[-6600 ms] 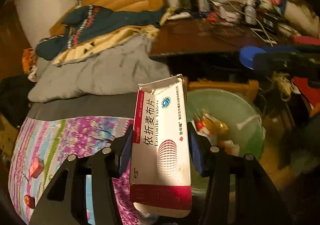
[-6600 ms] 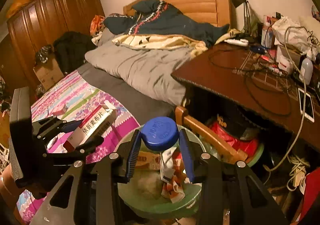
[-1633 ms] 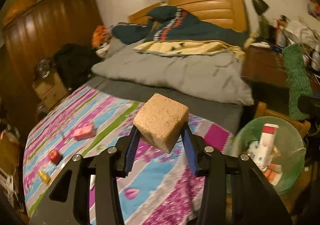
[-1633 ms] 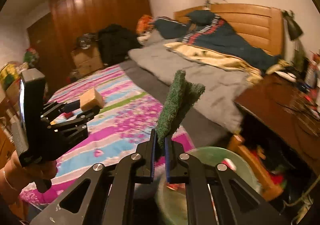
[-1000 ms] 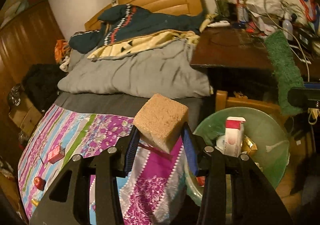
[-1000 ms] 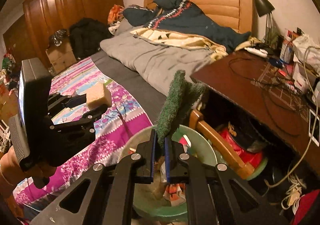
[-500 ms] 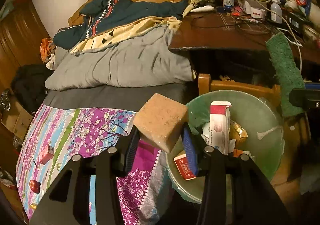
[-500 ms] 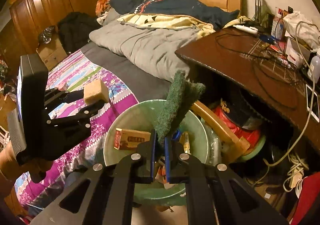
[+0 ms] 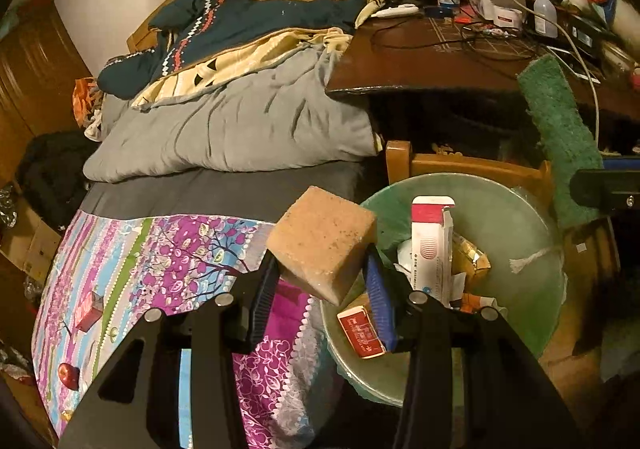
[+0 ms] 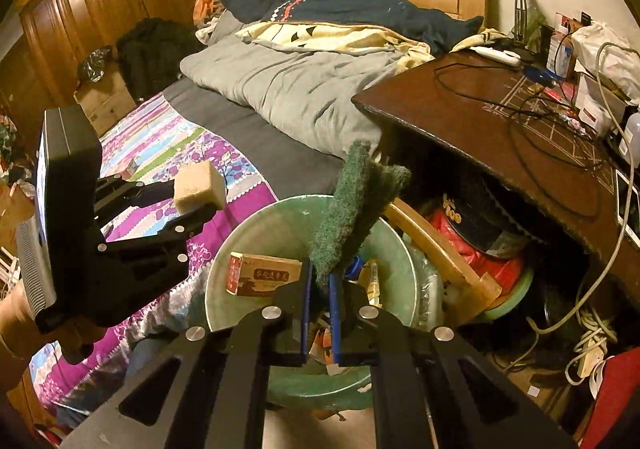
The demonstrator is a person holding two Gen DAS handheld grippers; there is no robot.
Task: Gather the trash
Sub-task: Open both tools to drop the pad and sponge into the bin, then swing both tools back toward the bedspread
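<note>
My left gripper is shut on a tan sponge block, which hangs over the bed's edge just left of the green trash bin. The same block shows in the right wrist view, left of the bin. My right gripper is shut on a folded green scouring pad, held upright above the bin's opening. The pad also shows at the right of the left wrist view. Inside the bin lie a red-and-white medicine box, a small red box and a brown carton.
A bed with a flowered sheet and grey quilt lies left of the bin. A dark wooden desk with cables overhangs the right. A wooden chair frame stands behind the bin. Small red items lie on the sheet.
Both grippers have sunk slightly and tilted down toward the bin, which now sits larger and closer in both views. The sponge block and scouring pad stay gripped.
</note>
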